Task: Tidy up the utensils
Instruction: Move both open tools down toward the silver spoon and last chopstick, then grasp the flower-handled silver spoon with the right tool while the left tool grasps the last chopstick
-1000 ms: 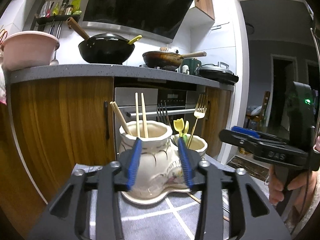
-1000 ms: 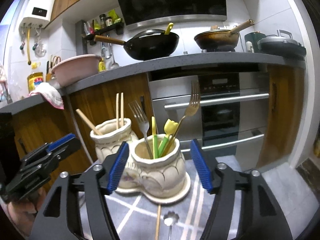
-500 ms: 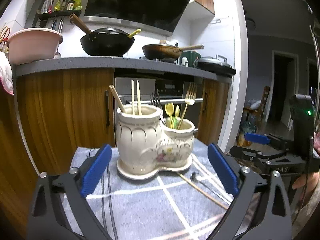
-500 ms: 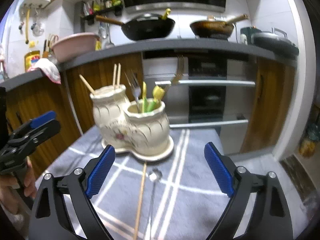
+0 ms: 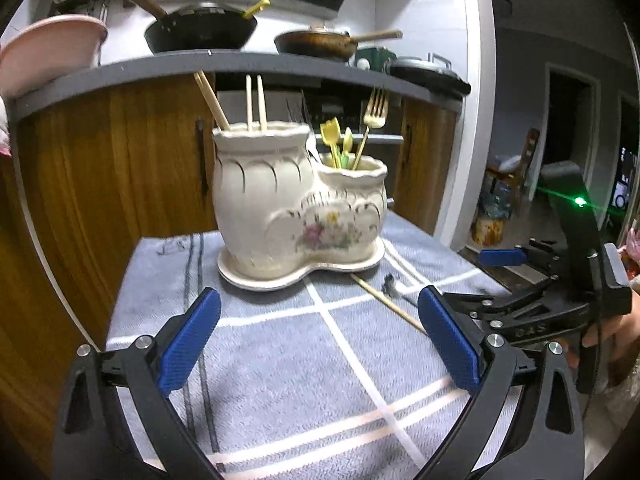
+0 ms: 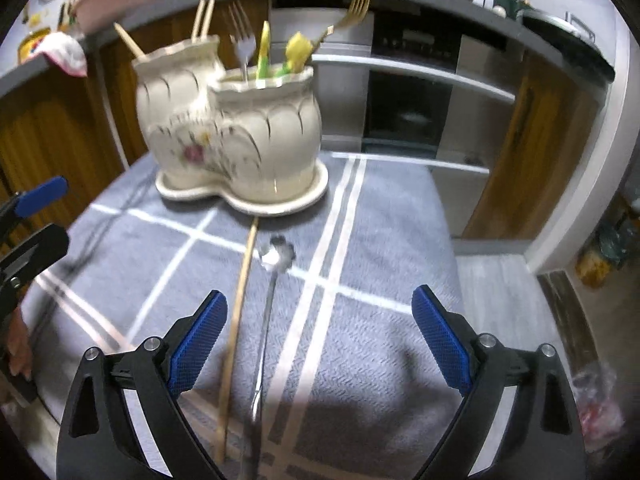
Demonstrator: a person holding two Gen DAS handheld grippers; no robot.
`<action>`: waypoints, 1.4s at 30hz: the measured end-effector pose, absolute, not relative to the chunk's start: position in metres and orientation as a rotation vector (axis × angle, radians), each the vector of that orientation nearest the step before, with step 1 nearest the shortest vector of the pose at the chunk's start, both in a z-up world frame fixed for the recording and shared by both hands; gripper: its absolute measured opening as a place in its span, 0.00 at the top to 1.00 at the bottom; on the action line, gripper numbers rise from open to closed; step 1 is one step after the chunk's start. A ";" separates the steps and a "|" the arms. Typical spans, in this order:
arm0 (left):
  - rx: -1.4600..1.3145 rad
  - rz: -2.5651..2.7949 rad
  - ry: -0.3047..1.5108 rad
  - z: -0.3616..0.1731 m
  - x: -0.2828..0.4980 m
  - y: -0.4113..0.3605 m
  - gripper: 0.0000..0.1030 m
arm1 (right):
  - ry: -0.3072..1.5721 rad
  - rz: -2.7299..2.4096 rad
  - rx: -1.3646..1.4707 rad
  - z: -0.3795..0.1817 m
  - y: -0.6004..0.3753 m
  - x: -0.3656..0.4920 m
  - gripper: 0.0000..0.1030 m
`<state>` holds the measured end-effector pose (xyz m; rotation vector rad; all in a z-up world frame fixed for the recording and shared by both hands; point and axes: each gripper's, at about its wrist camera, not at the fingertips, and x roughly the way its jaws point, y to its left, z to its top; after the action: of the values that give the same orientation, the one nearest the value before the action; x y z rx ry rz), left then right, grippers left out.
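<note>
A cream ceramic double-pot holder [image 5: 296,208] [image 6: 236,128] stands on its saucer at the far side of the cloth. Chopsticks [image 5: 254,100] stick out of the taller pot; forks [image 6: 244,44] and yellow-green utensils stand in the shorter one. A loose wooden chopstick [image 6: 240,300] [image 5: 384,300] and a metal spoon [image 6: 276,258] [image 5: 394,286] lie side by side on the cloth in front of the holder. My right gripper [image 6: 320,308] is open just above their handles, with both lying between its jaws near the left finger. My left gripper [image 5: 316,320] is open and empty, short of the holder.
A grey-blue cloth [image 5: 280,360] with white stripes covers the small table, whose edges drop off left and right. Behind stand wooden cabinets [image 5: 120,168], an oven [image 6: 408,108], and a counter with woks [image 5: 200,32] and a pink basin [image 5: 52,52]. A hand [image 5: 616,340] holds the right gripper.
Both grippers opened wide, drew back from the holder and tipped down toward the cloth. The loose chopstick and spoon now lie between the right jaws.
</note>
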<state>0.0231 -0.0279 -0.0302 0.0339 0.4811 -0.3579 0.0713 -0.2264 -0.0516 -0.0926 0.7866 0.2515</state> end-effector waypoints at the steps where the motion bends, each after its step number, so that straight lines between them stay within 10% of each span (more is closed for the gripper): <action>1: 0.032 -0.364 0.493 -0.031 0.024 -0.028 0.06 | 0.798 0.253 -0.092 -0.053 -0.225 0.073 0.12; 14: -0.011 -0.374 0.584 -0.043 0.034 -0.020 0.06 | 0.889 0.301 -0.149 -0.066 -0.200 0.080 0.68; 27: 0.084 -0.325 0.632 -0.043 0.035 -0.042 0.06 | 0.913 0.376 -0.054 -0.068 -0.206 0.095 0.94; 42: 0.076 -0.313 0.823 -0.057 0.057 -0.108 0.11 | 0.839 0.376 0.081 -0.046 -0.264 0.077 0.96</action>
<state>0.0568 -0.1077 -0.0569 0.0759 0.8233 -0.3127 0.0770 -0.2637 -0.0460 0.0813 0.8386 0.3763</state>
